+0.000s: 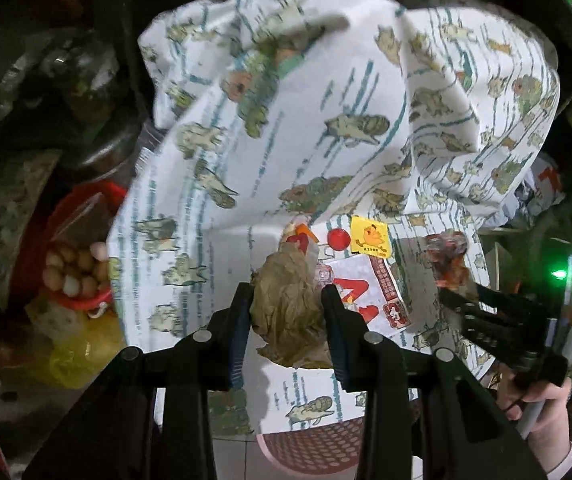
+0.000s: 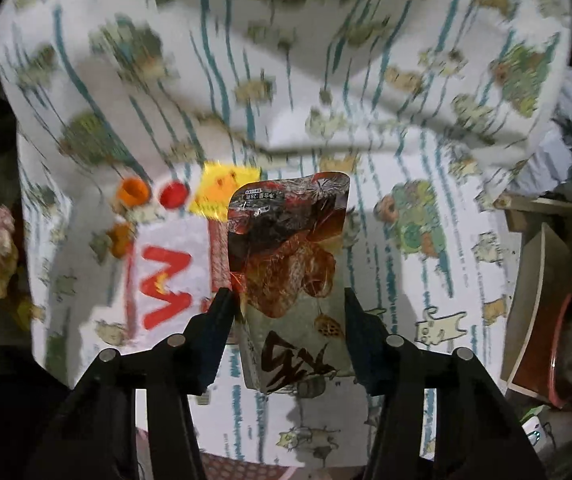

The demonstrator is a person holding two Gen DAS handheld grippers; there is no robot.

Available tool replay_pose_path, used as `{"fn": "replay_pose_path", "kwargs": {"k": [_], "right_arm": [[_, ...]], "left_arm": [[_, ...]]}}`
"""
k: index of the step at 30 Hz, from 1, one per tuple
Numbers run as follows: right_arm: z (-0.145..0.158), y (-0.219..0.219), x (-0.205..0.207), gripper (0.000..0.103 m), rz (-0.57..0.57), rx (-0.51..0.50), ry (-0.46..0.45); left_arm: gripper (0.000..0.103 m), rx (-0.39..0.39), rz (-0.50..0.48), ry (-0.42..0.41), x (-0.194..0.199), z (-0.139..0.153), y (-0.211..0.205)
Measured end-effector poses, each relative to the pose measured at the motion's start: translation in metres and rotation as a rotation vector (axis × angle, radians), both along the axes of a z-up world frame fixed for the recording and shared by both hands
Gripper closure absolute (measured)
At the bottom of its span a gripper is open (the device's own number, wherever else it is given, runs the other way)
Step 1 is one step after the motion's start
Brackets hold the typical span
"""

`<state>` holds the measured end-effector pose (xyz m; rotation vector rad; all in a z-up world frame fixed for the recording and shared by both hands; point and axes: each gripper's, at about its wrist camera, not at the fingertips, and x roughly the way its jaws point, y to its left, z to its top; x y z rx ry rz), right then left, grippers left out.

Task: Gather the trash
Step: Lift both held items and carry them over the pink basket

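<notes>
My left gripper (image 1: 288,294) is shut on a crumpled brown paper wad (image 1: 290,312), held above a white patterned cloth (image 1: 225,184). My right gripper (image 2: 288,296) is shut on a red-and-grey snack wrapper (image 2: 290,256); it also shows at the right of the left wrist view (image 1: 448,280), with the wrapper (image 1: 446,256) in its tips. On the cloth lie a yellow chick sticker (image 1: 370,236), a red cap (image 1: 338,239), an orange cap (image 2: 133,191) and a white leaflet with a red W (image 2: 165,280).
A pink perforated basket (image 1: 306,448) sits below the cloth's near edge. At left a red bowl of eggs (image 1: 73,272) and a yellow bag (image 1: 81,356). Wooden boxes and clutter (image 2: 542,264) stand at the right. Dark surroundings all around.
</notes>
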<state>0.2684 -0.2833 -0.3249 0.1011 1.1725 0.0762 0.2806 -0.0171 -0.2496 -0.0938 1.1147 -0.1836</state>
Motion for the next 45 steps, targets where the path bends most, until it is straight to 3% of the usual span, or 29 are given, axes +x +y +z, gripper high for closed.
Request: {"fn": "replay_pose_path", "kwargs": {"k": [5,8,11,17,22,27,35,39,45], "right_arm": [[0.076,0.010,-0.043,0.048,0.042,0.108,-0.173],[0.125,0.023,-0.080,0.047,0.088,0.137,-0.317],[0.157,0.032,-0.112,0.047,0.098,0.194,-0.390],[0.180,0.046,-0.163,0.045,0.092,0.138,-0.485],[0.163,0.045,-0.176,0.045,0.083,0.156,-0.437],[0.142,0.052,-0.188,0.045,0.106,0.111,-0.401],[0.102,0.060,-0.183,0.045,0.114,0.055,-0.295],[0.075,0.062,-0.171,0.045,0.131,0.078,-0.184],[0.010,0.073,-0.159,0.045,0.139,0.053,0.030]], "left_arm": [[0.069,0.044,0.016,-0.171,-0.037,0.060,0.010],[0.069,0.023,0.025,-0.235,-0.057,0.092,0.010],[0.069,0.048,0.005,-0.291,-0.083,0.116,0.004],[0.069,-0.010,-0.038,-0.190,-0.120,0.106,0.001],[0.069,-0.058,-0.028,-0.079,-0.137,0.067,0.003],[0.069,0.010,-0.029,-0.027,-0.146,0.030,0.000],[0.069,0.057,-0.056,0.138,-0.141,-0.032,0.002],[0.069,0.050,-0.064,0.206,-0.139,-0.055,0.003],[0.069,0.074,-0.007,0.249,-0.133,-0.075,0.018]]}}
